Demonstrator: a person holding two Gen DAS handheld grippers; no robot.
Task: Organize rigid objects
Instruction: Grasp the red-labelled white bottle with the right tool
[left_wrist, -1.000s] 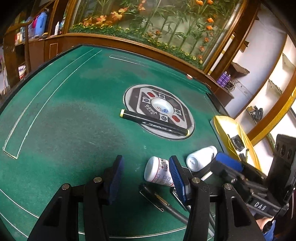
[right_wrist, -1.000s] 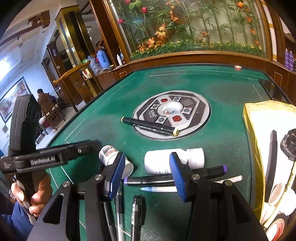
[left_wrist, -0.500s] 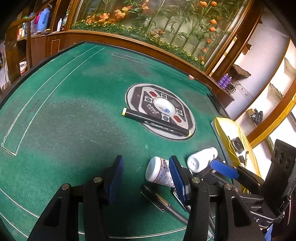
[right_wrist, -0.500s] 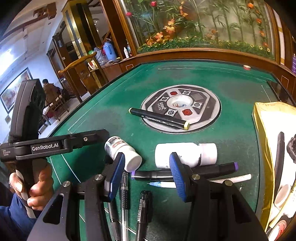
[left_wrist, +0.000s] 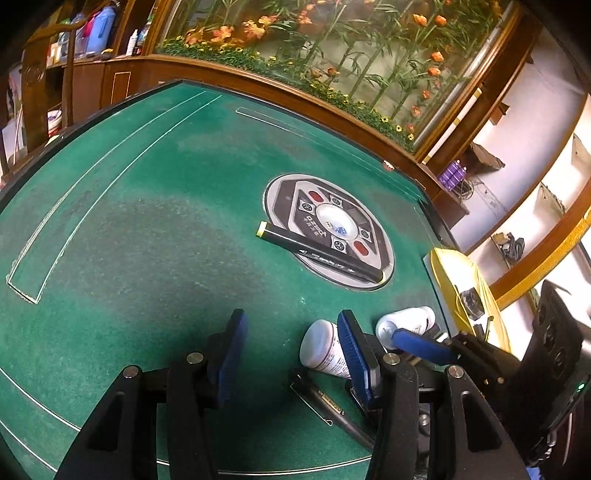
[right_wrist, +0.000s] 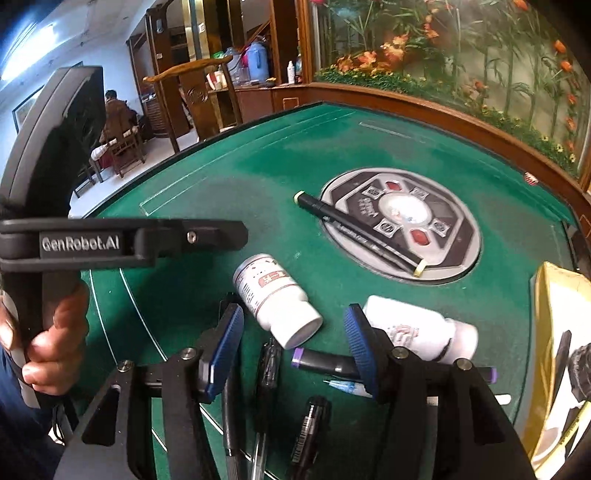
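We see both grippers open and empty: left gripper (left_wrist: 291, 350) over green table (left_wrist: 147, 240); right gripper (right_wrist: 293, 347) above the purple-capped marker (right_wrist: 325, 362), contact unclear.

I see matt green felt on the table (right_wrist: 229, 177), a bit worn and dusty-looking, w/ a glossy varnished wood rim (right_wrist: 443, 107) round it. The two white bottles (right_wrist: 275, 299) (right_wrist: 417, 332) look like smooth plastic w/ printed paper labels; the black marker (right_wrist: 360, 230) is matt plastic. Both my grippers are matt black plastic w/ ribbed blue pads (left_wrist: 351, 350) (right_wrist: 225, 343) and shiny metal screws (left_wrist: 194, 357).
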